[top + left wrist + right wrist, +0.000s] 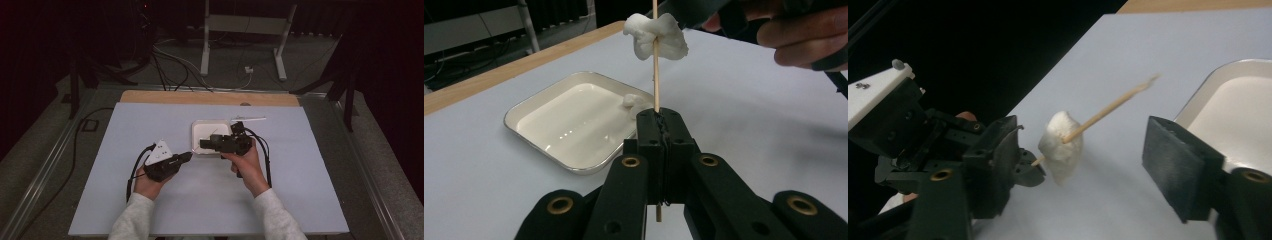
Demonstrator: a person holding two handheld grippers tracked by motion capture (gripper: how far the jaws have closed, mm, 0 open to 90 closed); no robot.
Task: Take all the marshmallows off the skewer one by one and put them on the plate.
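My left gripper point(659, 117) is shut on a thin wooden skewer point(655, 70) that stands up from its jaws. A white marshmallow point(656, 32) is threaded on the skewer above the jaws. In the right gripper view that marshmallow point(1060, 145) hangs between the spread jaws of my open right gripper point(1085, 150), touching neither, and the skewer point(1108, 110) pokes out past it. The left gripper point(1023, 170) holds the skewer's base there. A white tray point(549, 107) behind holds another small marshmallow point(634, 102). In the high view the left gripper point(189, 155) and right gripper point(204, 144) meet at the tray's point(207, 129) near-left corner.
A pale mat point(150, 200) covers the table, with a wooden strip point(210, 97) along the far edge. A thin white strip point(248, 119) lies just beyond the tray. Cables and a white stand point(240, 30) are on the floor behind.
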